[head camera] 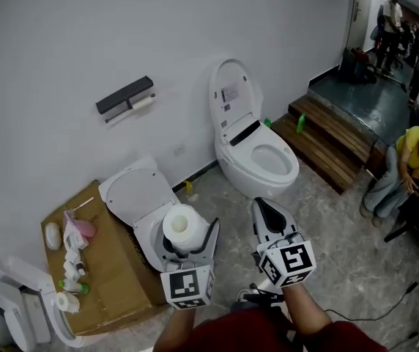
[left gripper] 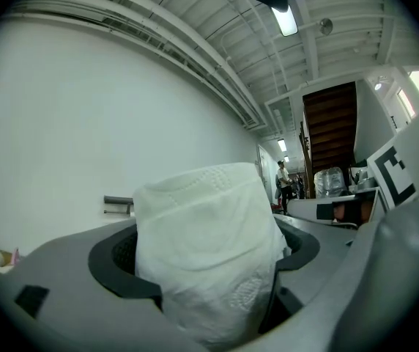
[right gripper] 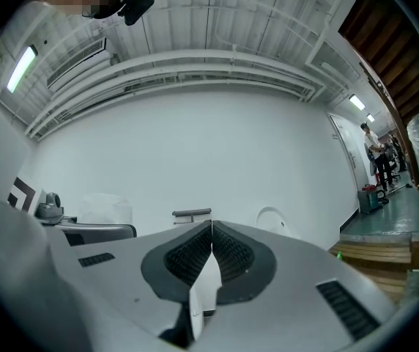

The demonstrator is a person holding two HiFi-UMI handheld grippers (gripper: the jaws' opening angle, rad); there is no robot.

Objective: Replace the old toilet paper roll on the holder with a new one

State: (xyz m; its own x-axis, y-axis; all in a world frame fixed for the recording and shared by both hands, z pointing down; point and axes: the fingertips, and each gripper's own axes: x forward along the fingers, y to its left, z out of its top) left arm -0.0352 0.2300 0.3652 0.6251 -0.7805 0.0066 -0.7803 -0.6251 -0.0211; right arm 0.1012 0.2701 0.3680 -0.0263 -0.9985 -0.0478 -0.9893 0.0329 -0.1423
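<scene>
The black wall holder [head camera: 125, 97] carries a thin old roll [head camera: 143, 103] on its bar, left of the toilet. My left gripper [head camera: 186, 235] is shut on a full white toilet paper roll [head camera: 180, 222], which stands upright between its jaws and fills the left gripper view [left gripper: 206, 248]. My right gripper [head camera: 259, 205] is shut with nothing between its jaws, pads touching [right gripper: 212, 229]. Both grippers point level at the wall, some way short of it. The holder [right gripper: 192, 215] shows small and far off in the right gripper view, and likewise the holder [left gripper: 118, 204] in the left gripper view.
A white toilet [head camera: 253, 149] with its lid up stands right of the holder. A cardboard box [head camera: 110, 270] at the left bears a loose toilet seat [head camera: 132, 193] and small bottles. Wooden steps [head camera: 334, 138] rise at the right, where a person in yellow [head camera: 414, 160] sits.
</scene>
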